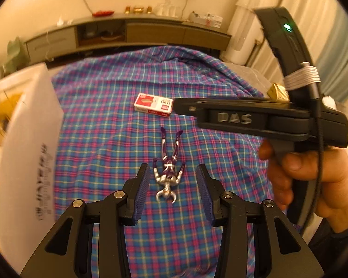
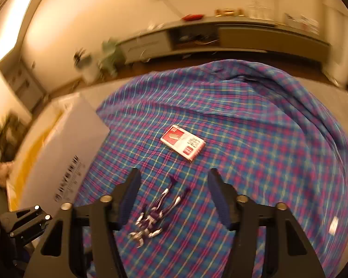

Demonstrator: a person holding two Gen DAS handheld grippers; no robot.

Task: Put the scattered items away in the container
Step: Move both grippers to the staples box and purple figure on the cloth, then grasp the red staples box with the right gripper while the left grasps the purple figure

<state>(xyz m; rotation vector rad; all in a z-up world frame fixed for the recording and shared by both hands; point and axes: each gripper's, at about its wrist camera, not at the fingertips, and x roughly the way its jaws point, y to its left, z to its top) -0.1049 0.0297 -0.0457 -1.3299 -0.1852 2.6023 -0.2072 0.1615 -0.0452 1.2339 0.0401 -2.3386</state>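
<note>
Both tools hang over the same toy figure here, and that is the worry: left gripper spread and empty with the figure lying between its jaws on the cloth, right gripper gaping wide and empty right above it too. If both close at once, they may well knock into each other or flick the figure aside. It is a thin, hard, shiny thing, silver and purple, arms and legs splayed, so ribbed blue pads could pinch a limb and let it swivel. The plaid cloth is soft and rumpled; a low jaw may snag it. The red-and-white small box, flat cardboard, lies just beyond. The white container, smooth-walled, sits at the left edge.
</note>
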